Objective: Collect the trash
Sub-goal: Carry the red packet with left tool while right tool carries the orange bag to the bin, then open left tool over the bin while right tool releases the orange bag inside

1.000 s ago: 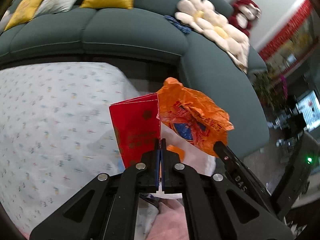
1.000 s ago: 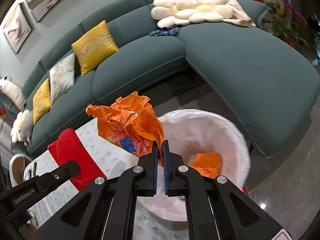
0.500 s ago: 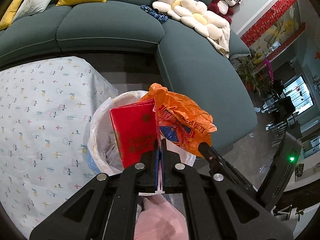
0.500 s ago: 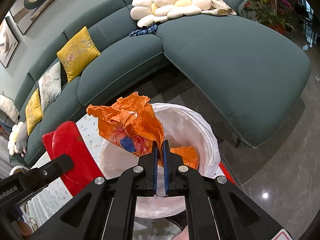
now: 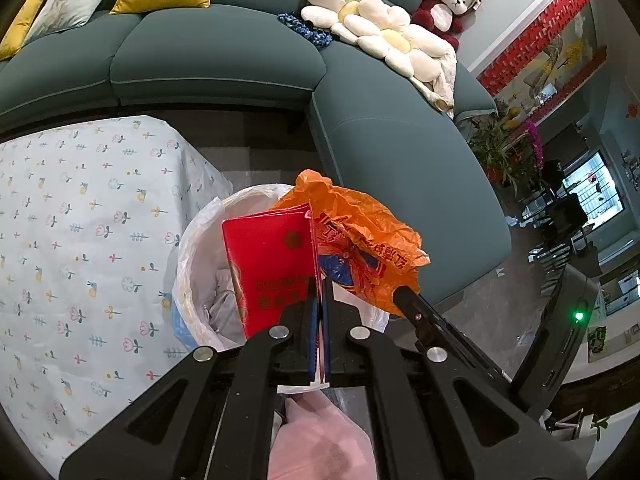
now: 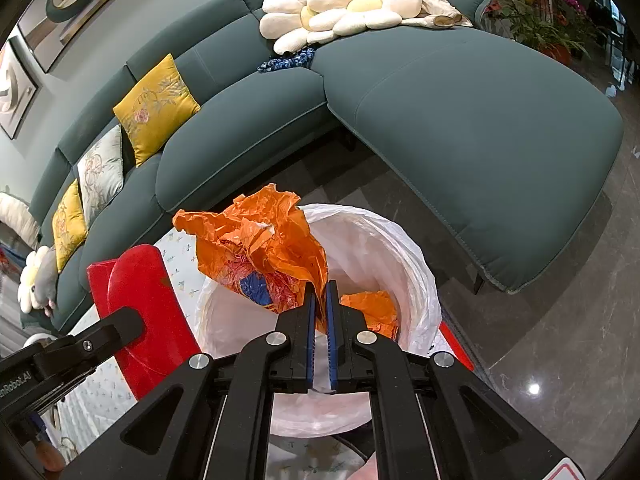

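Note:
My left gripper [image 5: 319, 300] is shut on a red paper envelope [image 5: 272, 272] and holds it upright above the white-lined trash bin [image 5: 192, 264]. My right gripper [image 6: 320, 300] is shut on a crumpled orange plastic bag [image 6: 260, 248] and holds it over the same bin [image 6: 400, 248]. The orange bag also shows in the left wrist view [image 5: 368, 248], just right of the envelope. The red envelope shows in the right wrist view [image 6: 140, 292] at the left, held by the left gripper. Another orange wrapper [image 6: 372, 308] lies inside the bin.
A table with a floral cloth [image 5: 80, 240] stands left of the bin. A dark green corner sofa [image 6: 460, 120] curves behind, with yellow cushions [image 6: 156, 104] and flower-shaped pillows [image 6: 344, 12]. Glossy grey floor [image 6: 560, 320] lies to the right.
Both grippers have moved from over the table edge to above the bin, carrying the envelope and the orange bag. The bin's opening now shows more fully in both views.

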### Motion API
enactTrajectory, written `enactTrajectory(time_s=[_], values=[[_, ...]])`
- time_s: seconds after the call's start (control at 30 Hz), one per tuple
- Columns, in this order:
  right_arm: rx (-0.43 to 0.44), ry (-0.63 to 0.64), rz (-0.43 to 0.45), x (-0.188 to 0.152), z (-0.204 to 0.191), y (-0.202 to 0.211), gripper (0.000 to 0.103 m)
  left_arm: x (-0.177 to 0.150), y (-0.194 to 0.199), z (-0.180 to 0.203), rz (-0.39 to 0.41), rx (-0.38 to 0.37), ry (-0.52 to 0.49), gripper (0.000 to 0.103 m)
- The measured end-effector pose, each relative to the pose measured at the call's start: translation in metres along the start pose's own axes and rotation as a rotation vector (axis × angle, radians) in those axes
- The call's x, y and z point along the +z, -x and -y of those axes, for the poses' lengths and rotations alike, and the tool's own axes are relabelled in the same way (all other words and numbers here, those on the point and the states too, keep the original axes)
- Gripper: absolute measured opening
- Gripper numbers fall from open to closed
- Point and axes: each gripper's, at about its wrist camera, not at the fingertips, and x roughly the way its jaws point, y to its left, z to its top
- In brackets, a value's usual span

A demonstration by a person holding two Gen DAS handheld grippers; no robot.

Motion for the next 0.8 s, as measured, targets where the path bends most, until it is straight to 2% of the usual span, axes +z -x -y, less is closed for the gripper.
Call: enactTrajectory(time_s=[0.43, 0.47, 0.53, 0.57, 0.6, 0.63, 0.8], values=[[-0.008, 0.002, 0.005, -0.001, 0.0, 0.003, 0.005, -0.001, 0.001, -0.001, -0.008, -0.011, 0.014, 0.002], [-0.007, 0.003, 0.004, -0.001, 0.0, 0.003, 0.005, -0.002, 0.001, -0.002, -0.008, -0.013, 0.017, 0.004], [-0.008, 0.012, 0.003, -0.002, -0.001, 0.003, 0.005, -0.003, 0.003, -0.004, -0.001, -0.004, 0.022, 0.016], [-0.007, 0.019, 0.001, -0.003, -0.003, 0.003, 0.006, -0.003, 0.004, -0.006, 0.004, 0.002, 0.025, 0.029], [-0.005, 0.024, -0.001, -0.003, -0.004, 0.003, 0.008, -0.004, 0.006, -0.009, 0.015, 0.01, 0.031, 0.036], [0.001, 0.029, -0.004, -0.004, -0.006, 0.003, 0.011, -0.005, 0.008, -0.011, 0.023, 0.014, 0.035, 0.036], [0.007, 0.06, -0.012, -0.007, -0.015, 0.002, 0.012, -0.007, 0.014, -0.024, 0.032, 0.048, 0.041, 0.038]])
